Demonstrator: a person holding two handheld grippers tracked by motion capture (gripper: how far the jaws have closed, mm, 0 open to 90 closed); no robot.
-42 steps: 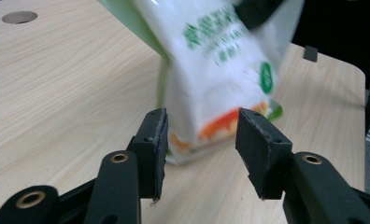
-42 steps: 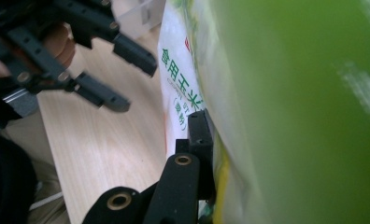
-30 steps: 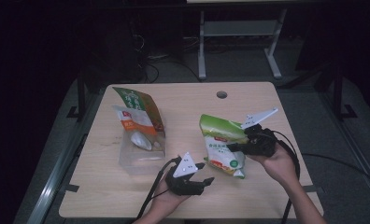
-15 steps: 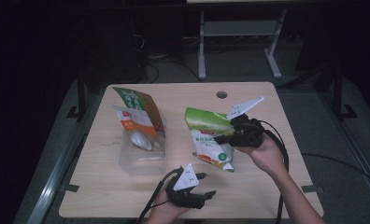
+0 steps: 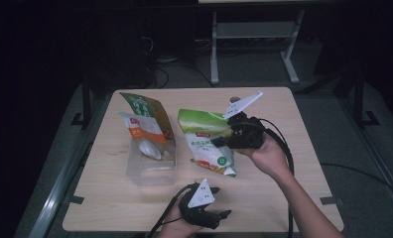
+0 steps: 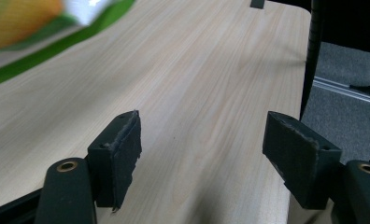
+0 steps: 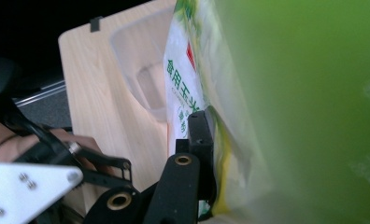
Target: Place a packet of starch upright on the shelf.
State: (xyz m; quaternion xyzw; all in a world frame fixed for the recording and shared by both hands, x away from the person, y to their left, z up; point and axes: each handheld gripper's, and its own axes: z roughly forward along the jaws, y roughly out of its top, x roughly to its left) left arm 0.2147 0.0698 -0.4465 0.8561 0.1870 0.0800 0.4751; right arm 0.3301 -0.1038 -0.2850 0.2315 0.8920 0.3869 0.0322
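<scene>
the right tool (image 5: 224,140) is clamped tight on the side edge of the green bag (image 5: 207,144), holding it tilted above the middle of the tabletop (image 5: 294,198), its lower corner pointing toward the near edge. in the right gripper view the tool (image 7: 206,140) has one black jaw pressed flat against the bag (image 7: 248,116), whose white face carries green print and a yellow strip by the pad. the left tool (image 5: 224,214) sits at the near edge of the tabletop, left of centre, pointing toward the right edge; its jaws have just been opening and now stand wide apart with nothing between them. in the left gripper view the tool (image 6: 202,144) shows bare wood (image 6: 188,70) between its two pads, with a blurred bit of the bag (image 6: 29,23) at the upper left.

going by size: the tabletop is pale wood with rounded corners. the green bag comes next. the orange bag (image 5: 147,124) lies toward the far left corner, resting on the clear tub (image 5: 152,166), which sits just left of the green bag, near but apart from it. the tub is see-through, with something white lying at its far end.
</scene>
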